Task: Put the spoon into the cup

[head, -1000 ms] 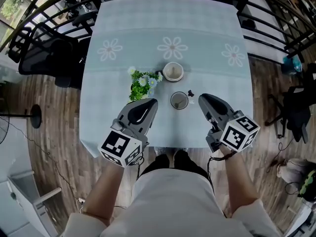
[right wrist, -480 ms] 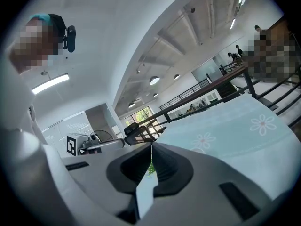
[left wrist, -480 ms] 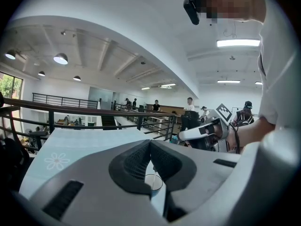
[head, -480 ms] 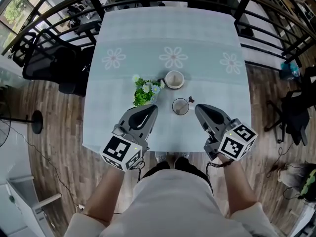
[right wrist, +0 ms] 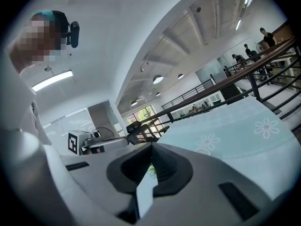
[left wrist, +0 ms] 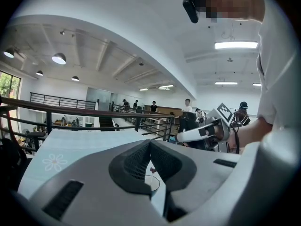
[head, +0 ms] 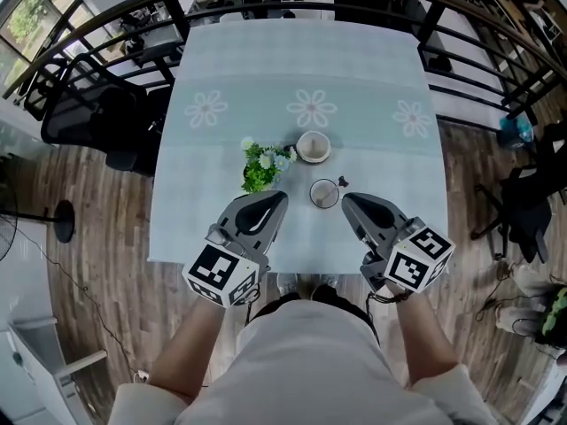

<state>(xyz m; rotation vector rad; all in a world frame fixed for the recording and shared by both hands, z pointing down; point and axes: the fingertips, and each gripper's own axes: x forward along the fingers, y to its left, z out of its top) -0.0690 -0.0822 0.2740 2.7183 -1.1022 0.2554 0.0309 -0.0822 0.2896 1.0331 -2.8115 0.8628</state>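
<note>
A small clear cup (head: 324, 193) stands on the pale green tablecloth (head: 372, 78), near the front edge. The spoon (head: 340, 182) leans in it, its dark end sticking up over the right rim. My left gripper (head: 281, 197) is shut and empty, its tip just left of the cup. My right gripper (head: 345, 199) is also shut and empty, just right of the cup. In the left gripper view the cup (left wrist: 152, 183) and the spoon's dark top (left wrist: 152, 170) show below the shut jaws of the left gripper (left wrist: 150, 143). The right gripper (right wrist: 151, 146) shows shut jaws too.
A white bowl (head: 313, 146) sits just behind the cup, and a small green plant with white flowers (head: 263, 166) to its left. Black chairs (head: 89, 113) stand left of the table and a dark railing (head: 461, 16) runs behind it. Wooden floor surrounds the table.
The head view has drawn back, so the table looks smaller. Both grippers stay shut either side of the cup; the right one's tip has come a little nearer to it.
</note>
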